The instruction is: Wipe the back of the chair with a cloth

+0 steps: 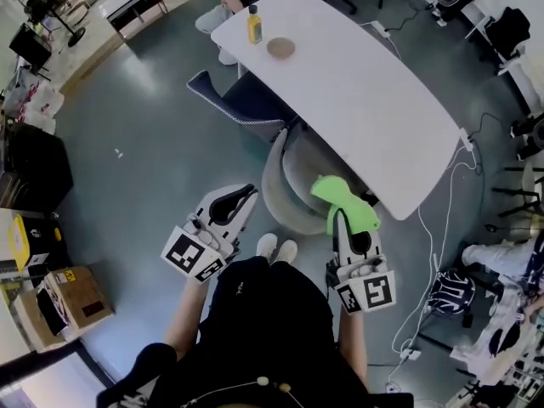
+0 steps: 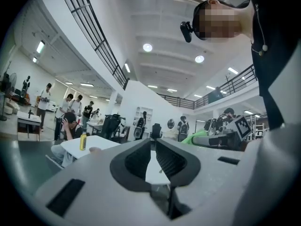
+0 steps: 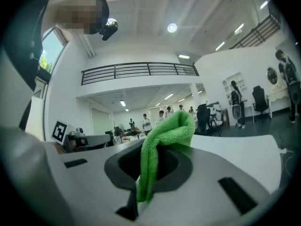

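In the head view a grey shell chair (image 1: pixel 277 187) is tucked under the near end of a long white table (image 1: pixel 357 83), its curved back towards me. My right gripper (image 1: pixel 342 217) is shut on a green cloth (image 1: pixel 343 197), which hangs just right of the chair, above the seat. The right gripper view shows the cloth (image 3: pixel 165 136) folded over and pinched between the jaws of the right gripper (image 3: pixel 157 150). My left gripper (image 1: pixel 241 197) hovers left of the chair back, jaws together and holding nothing. The left gripper (image 2: pixel 154 146) points level towards the table (image 2: pixel 94 145).
A blue chair (image 1: pixel 245 100) stands at the table's left side. A yellow bottle (image 1: pixel 254 25) and a round brown disc (image 1: pixel 280 48) sit on the far end. White cables (image 1: pixel 442 228) trail over the floor at right. A cardboard box (image 1: pixel 75 296) lies at lower left. People stand in the background.
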Available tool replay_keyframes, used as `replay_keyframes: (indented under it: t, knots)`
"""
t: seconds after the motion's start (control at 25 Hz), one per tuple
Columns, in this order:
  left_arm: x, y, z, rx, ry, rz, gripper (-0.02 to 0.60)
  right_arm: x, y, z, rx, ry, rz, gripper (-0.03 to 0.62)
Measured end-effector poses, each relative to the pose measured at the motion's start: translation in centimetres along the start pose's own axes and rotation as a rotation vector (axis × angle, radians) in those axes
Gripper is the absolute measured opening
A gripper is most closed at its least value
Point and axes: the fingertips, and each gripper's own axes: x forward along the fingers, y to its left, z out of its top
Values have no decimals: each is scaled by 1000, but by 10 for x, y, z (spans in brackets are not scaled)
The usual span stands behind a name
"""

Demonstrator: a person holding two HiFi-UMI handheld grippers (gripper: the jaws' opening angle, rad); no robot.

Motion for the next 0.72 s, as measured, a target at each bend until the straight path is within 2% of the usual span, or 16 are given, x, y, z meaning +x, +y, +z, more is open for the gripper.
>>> replay_keyframes:
  t: [0.24, 0.48, 0.72]
  knots:
    - [34, -31, 21, 77, -79, -124, 37, -14, -9, 33, -48, -171, -108, 20]
    - [67, -59, 22, 135, -56, -189, 37, -32, -12, 53, -96, -245, -155, 20]
    - [74, -76, 21, 154, -45, -206, 35, -49, -9, 67, -119, -290, -177, 21]
